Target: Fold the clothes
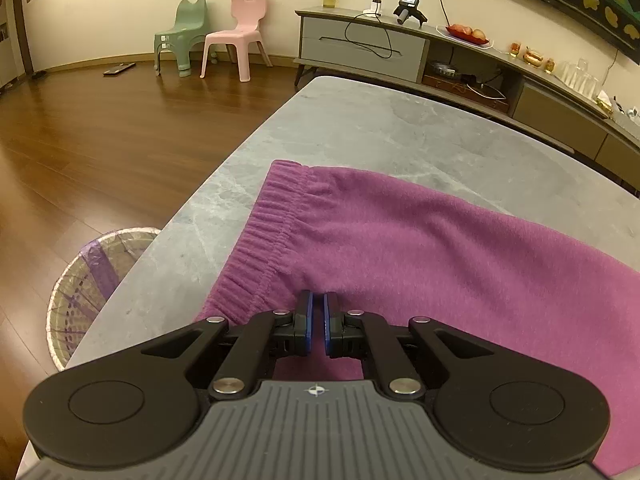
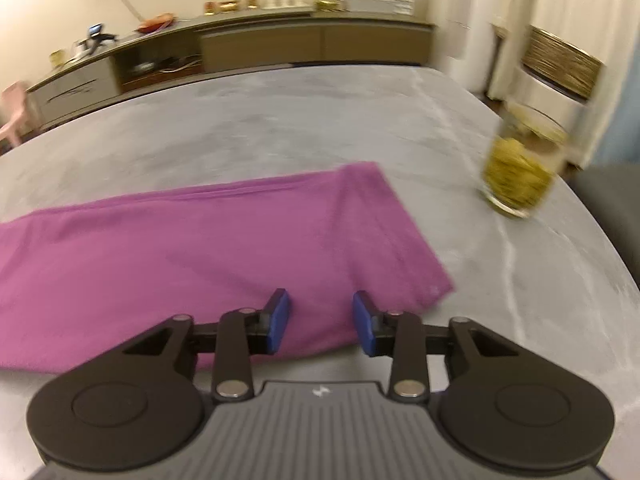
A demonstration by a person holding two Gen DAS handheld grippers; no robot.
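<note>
On the grey marble table [image 1: 360, 128] lie purple fleece trousers [image 1: 400, 232], spread flat and folded lengthwise. Their ribbed elastic waistband [image 1: 264, 236] sits at the table's left end, close to the edge, and the hem end [image 2: 384, 232] reaches toward the table's right side.

Over the trousers just behind the waistband, the left gripper [image 1: 317, 308] points down at the cloth with its blue pads [image 1: 307, 314] drawn almost together, only a thin slit between them. Whether any fabric is pinched in that slit cannot be told.

Near the hem, the right gripper [image 2: 320, 312] hangs over the trousers' near edge with its blue pads [image 2: 280, 320] standing apart, cloth showing in the gap and nothing pressed between them.

A glass jar [image 2: 516, 168] with yellowish contents stands on the table to the right of the hem, well apart from it. Beside the table's left edge, down on the wooden floor [image 1: 100, 152], sits a woven basket [image 1: 80, 284].
</note>
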